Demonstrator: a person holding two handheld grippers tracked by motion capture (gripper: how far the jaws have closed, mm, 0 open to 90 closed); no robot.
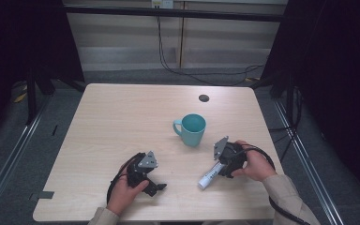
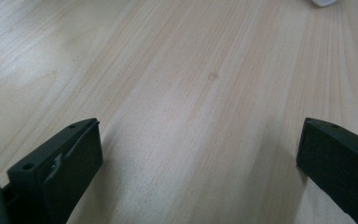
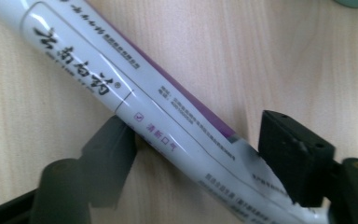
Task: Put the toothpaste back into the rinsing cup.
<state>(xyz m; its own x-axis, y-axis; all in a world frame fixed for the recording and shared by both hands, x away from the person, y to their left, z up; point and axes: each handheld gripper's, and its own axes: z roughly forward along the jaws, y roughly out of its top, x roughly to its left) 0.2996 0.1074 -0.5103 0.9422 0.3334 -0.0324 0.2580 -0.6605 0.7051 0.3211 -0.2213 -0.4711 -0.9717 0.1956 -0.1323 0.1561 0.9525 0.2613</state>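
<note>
A white toothpaste tube [image 1: 209,177] with a purple stripe and printed text lies on the wooden table [image 1: 122,122], near the front right. My right gripper [image 1: 220,168] sits over its rear end. In the right gripper view the tube [image 3: 168,126] runs diagonally between the jaws of that gripper [image 3: 196,135], and both pads touch its sides. My left gripper [image 1: 157,187] rests near the front edge, left of the tube. Its jaws stand wide apart over bare wood in the left gripper view [image 2: 200,135].
A teal mug [image 1: 191,129] stands upright just behind the right gripper, handle to the left. A small dark grommet [image 1: 204,98] sits in the tabletop farther back. Cables trail across the floor behind the table.
</note>
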